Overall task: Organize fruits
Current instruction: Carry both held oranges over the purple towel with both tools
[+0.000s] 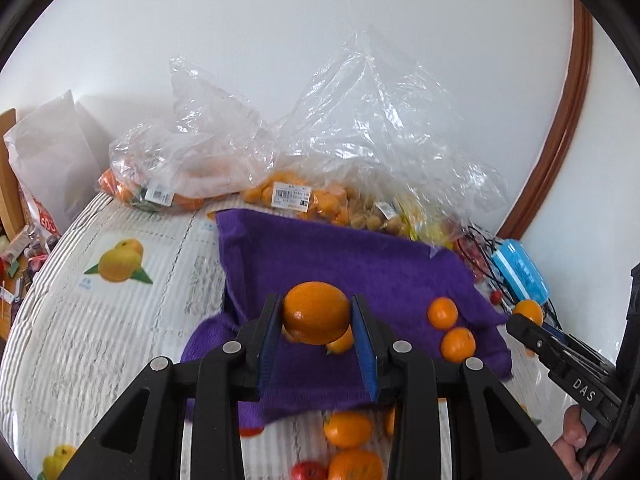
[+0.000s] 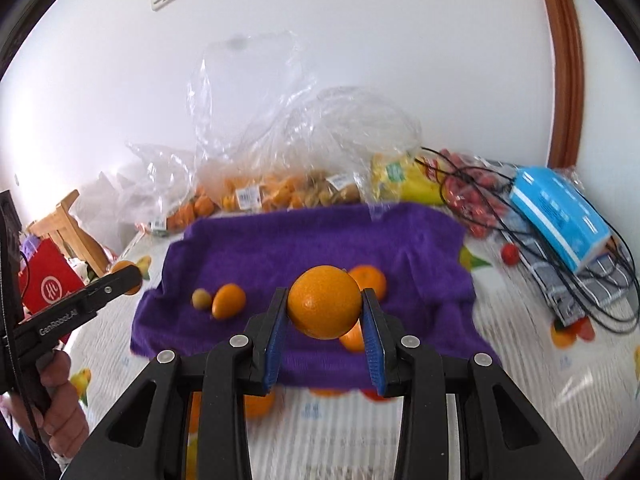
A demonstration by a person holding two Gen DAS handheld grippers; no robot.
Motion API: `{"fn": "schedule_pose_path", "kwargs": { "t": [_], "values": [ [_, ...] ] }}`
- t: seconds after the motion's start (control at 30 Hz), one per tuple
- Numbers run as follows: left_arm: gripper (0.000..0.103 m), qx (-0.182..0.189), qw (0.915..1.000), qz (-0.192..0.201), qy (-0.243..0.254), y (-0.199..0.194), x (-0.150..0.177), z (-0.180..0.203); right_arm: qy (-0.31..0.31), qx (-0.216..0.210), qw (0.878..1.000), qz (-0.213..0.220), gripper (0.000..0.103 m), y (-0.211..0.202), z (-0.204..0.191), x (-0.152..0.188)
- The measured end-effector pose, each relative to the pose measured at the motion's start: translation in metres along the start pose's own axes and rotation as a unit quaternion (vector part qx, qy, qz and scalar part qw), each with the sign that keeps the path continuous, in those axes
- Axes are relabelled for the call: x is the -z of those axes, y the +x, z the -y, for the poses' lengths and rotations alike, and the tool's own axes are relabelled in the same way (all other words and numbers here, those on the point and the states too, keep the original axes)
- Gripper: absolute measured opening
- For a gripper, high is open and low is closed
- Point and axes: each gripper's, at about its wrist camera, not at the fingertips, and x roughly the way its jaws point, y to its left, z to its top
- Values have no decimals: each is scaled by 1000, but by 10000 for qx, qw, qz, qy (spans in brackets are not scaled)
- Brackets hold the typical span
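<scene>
From the left wrist, the left gripper (image 1: 316,316) is clamped on an orange (image 1: 316,312), its blue pads pressed to the fruit's two sides, and the fruit hangs clear above a purple towel (image 1: 360,264) spread on the table (image 1: 100,320). Two small oranges (image 1: 450,328) lie on the towel's right part, more fruit shows on the table below the gripper, and clear bags (image 1: 280,152) of fruit are heaped behind the towel against the wall. At the right edge the right gripper (image 1: 524,320) comes in, also bearing an orange. From the right wrist, the right gripper (image 2: 324,308) is closed on its own orange (image 2: 324,302), pads at the widest part, held above the same towel (image 2: 300,240); a longish orange fruit (image 2: 228,300) and a small yellowish one (image 2: 201,299) lie on the cloth to the left, another orange sits just behind the held one, and the left gripper (image 2: 130,278) shows at the left edge with a hand (image 2: 60,412) on its grip. Such an orange is likely firm yet yielding, moderately heavy, with a smooth, slightly waxy rind, and being round it could roll or squirt out of flat pads. The best hold seems across the equator, as here, with modest pressure so the skin is not bruised.
</scene>
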Motion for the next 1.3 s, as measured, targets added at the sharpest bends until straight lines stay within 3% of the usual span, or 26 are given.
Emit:
{"fn": "schedule_pose_path", "kwargs": {
  "t": [0.23, 0.37, 0.5, 0.93, 1.13, 1.3],
  "values": [
    [33, -96, 9999, 108, 49, 30, -16, 5, -23, -122, 9998, 153, 35, 22, -2, -25],
    [33, -208, 9998, 0, 15, 45, -5, -2, -26, -150, 9999, 43, 35, 42, 4, -17],
    [33, -94, 9997, -224, -75, 52, -1, -8, 127, -73, 9997, -210, 35, 57, 19, -5],
    [33, -242, 9992, -296, -66, 61, 3, -11, 290, 95, 9995, -77, 35, 54, 37, -6],
    [33, -209, 9993, -292, -97, 60, 2, -11, 253, 133, 9993, -223, 35, 61, 37, -3],
    [33, -163, 9993, -313, -133, 60, 1, -12, 127, -93, 9988, -459, 35, 71, 27, 5]
  ]
}}
